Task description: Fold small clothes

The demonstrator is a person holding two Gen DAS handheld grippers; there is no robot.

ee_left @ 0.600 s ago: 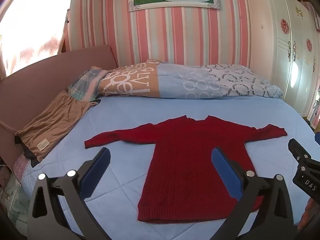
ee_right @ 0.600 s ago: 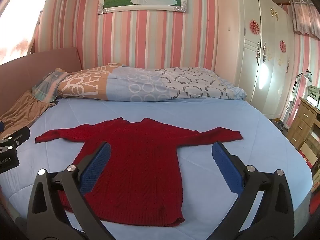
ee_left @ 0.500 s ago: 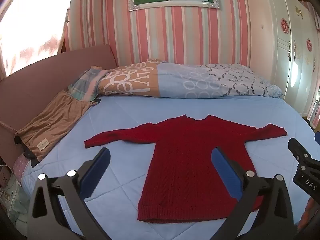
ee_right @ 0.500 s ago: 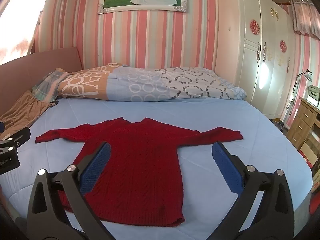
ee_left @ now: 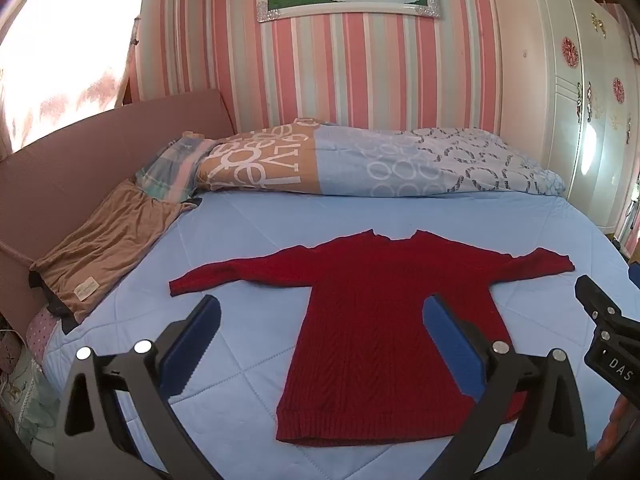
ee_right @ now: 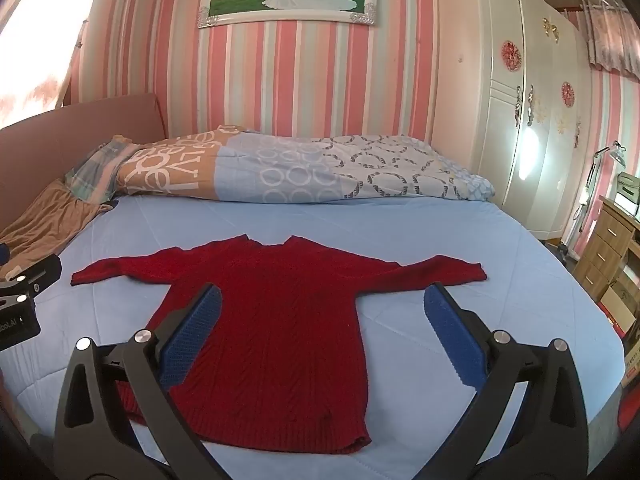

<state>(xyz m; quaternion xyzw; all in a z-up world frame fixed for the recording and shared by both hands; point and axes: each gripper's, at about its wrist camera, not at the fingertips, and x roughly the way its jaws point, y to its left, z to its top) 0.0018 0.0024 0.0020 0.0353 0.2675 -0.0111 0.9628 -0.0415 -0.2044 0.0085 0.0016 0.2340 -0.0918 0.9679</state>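
While both my jaws gape empty, the red sweater (ee_left: 384, 328) lies flat ahead on the bed (ee_left: 260, 220), hem toward me, collar pointing away.

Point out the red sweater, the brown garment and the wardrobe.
red sweater (ee_left: 380, 320), left wrist view, chest.
brown garment (ee_left: 108, 244), left wrist view, middle of cloth.
wardrobe (ee_right: 500, 120), right wrist view, door panel.

My left gripper (ee_left: 320, 312) hangs with its blue pads wide apart above the red sweater (ee_left: 384, 328), which lies flat, sleeves spread, on the blue bed (ee_left: 280, 224); my right gripper's tip (ee_left: 600, 312) shows at the edge
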